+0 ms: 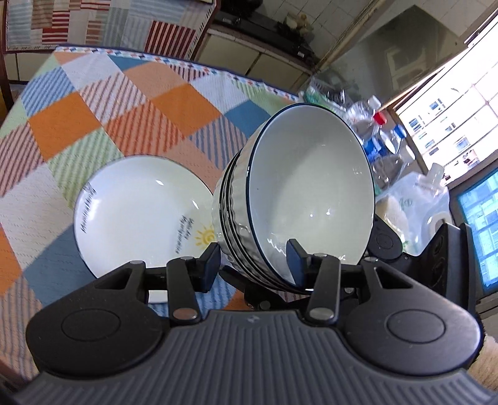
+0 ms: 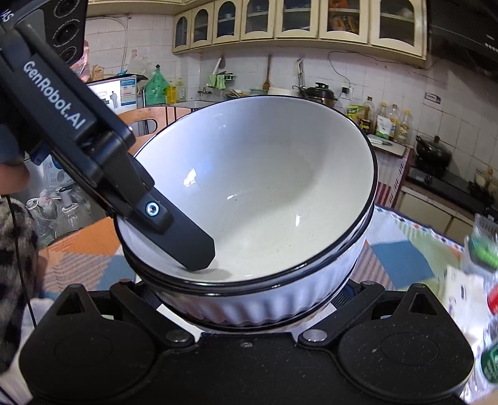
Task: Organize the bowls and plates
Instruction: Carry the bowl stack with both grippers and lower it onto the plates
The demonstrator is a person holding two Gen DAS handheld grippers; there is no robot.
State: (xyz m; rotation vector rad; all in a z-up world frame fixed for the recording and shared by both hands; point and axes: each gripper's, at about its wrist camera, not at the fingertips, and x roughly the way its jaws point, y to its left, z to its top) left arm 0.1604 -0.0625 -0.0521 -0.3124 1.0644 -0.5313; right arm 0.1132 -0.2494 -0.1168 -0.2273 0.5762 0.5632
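Left hand-held gripper clamped on rim of nested bowl stack, tilted above plate on worktop; right hand-held gripper's state hidden; stack may slip, striking plate.

Left wrist cam sits just behind the left gripper, tilted steeply down over the patchwork-covered counter, with the bowl stack very near at centre and windows at far right. Right wrist cam sits behind the right gripper, pitched less steeply, bowl stack filling the near frame and kitchen cabinets far behind. Shared: the bowl stack, the counter cloth, and each cam catches part of the other gripper.
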